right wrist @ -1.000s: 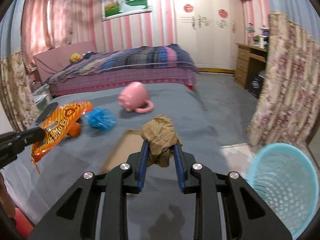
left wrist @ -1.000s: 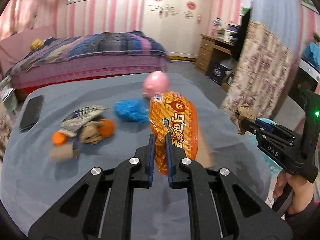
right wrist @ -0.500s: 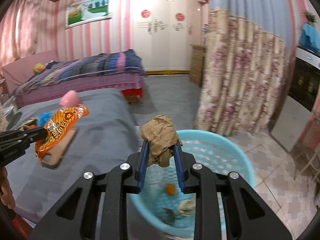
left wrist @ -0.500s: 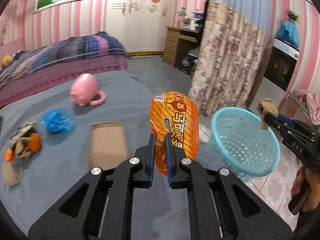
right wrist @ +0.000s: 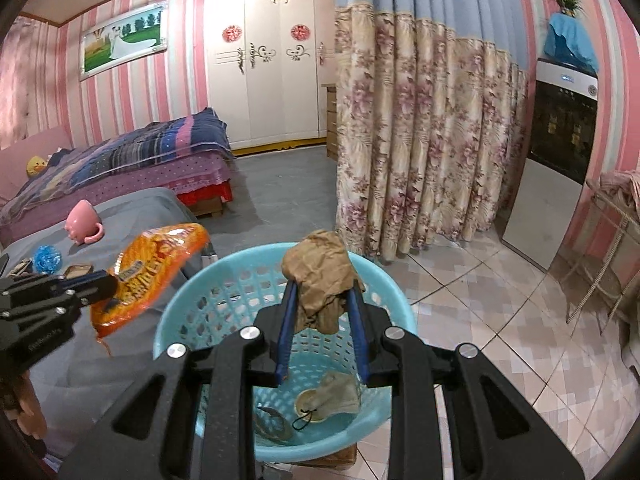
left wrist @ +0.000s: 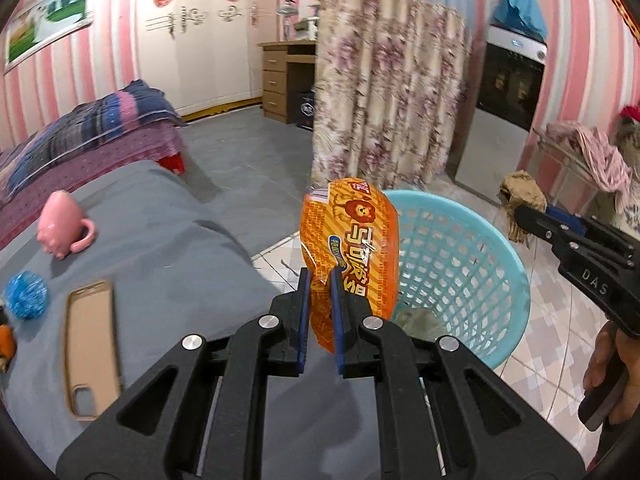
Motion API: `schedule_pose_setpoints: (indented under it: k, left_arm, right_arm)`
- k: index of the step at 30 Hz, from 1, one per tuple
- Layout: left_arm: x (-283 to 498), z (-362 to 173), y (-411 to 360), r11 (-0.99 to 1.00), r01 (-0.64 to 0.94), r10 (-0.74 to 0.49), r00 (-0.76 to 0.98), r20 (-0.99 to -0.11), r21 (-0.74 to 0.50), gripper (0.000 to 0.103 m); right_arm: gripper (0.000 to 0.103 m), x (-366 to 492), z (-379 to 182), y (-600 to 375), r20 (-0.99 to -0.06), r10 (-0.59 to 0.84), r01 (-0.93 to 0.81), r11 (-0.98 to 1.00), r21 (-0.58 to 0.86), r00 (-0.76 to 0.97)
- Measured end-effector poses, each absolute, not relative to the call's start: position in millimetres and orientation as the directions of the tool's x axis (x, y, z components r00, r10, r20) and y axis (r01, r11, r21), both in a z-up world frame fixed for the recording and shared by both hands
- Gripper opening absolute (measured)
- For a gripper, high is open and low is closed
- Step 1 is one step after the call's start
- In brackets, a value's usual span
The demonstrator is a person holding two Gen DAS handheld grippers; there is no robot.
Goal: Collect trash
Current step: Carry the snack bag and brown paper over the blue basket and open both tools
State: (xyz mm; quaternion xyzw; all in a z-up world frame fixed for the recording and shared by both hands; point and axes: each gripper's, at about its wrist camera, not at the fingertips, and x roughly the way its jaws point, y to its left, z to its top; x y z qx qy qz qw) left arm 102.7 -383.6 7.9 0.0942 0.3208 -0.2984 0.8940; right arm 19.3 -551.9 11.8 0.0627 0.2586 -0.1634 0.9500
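My left gripper (left wrist: 320, 276) is shut on an orange snack wrapper (left wrist: 352, 248), held upright just left of the light blue basket (left wrist: 500, 280). It also shows in the right wrist view (right wrist: 156, 268). My right gripper (right wrist: 322, 292) holds a crumpled brown paper wad (right wrist: 316, 276) above the basket (right wrist: 176, 312); its jaws stand wider than before, still touching the wad. The wad also shows in the left wrist view (left wrist: 522, 196). The basket holds a few scraps at the bottom (right wrist: 332, 396).
A grey-covered table (left wrist: 168, 232) carries a pink mug (left wrist: 64, 228), a blue scrubber ball (left wrist: 25, 295) and a tan phone case (left wrist: 90, 344). A floral curtain (right wrist: 432, 140), a bed (right wrist: 132, 156) and a tiled floor (right wrist: 500, 308) surround the basket.
Both grippers swung right from the table to the basket. The right gripper now sits over the basket and its jaws have widened around the wad.
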Motion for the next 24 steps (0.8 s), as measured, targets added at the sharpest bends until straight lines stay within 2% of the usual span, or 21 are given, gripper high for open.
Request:
schedule_pose_setpoints:
  k: [9,11,12,14,16,24]
  left_arm:
    - [120,-16,-422,0.79,0.613,-0.452,0.593,-0.666,0.01,0.009]
    - [125,-18,-426,0.789,0.614,-0.448,0.584,-0.677,0.008,0.013]
    - [126,-18,-428,0.784,0.621,-0.451,0.575,-0.683,0.005,0.017]
    - [129,-18,-428,0.788,0.616,-0.44,0.583,-0.683,0.018,0.056]
    - [128,-16,-424,0.805,0.591,-0.422,0.621,-0.661,0.04,0.069]
    - [142,-13,-387,0.855,0.517,-0.409,0.641,-0.65,-0.028,0.085]
  right_arm:
    - [0.026,17,-3,-572,-0.532,-0.292,0.372,0.927,0.046,0.795]
    - [0.026,17,-6,-574,-0.534,-0.293,0.375,0.926,0.049,0.793]
    - [0.026,16,-8,-574,-0.535,-0.293,0.377,0.925,0.051,0.792]
    - [0.026,18,-10,-574,-0.538,-0.294,0.378,0.924,0.051,0.79]
    - [0.026,19,-13,-574,-0.543,-0.291,0.378,0.925,0.052,0.788]
    - [0.026,26,-24,-566,-0.556,-0.282,0.372,0.927,0.053,0.782]
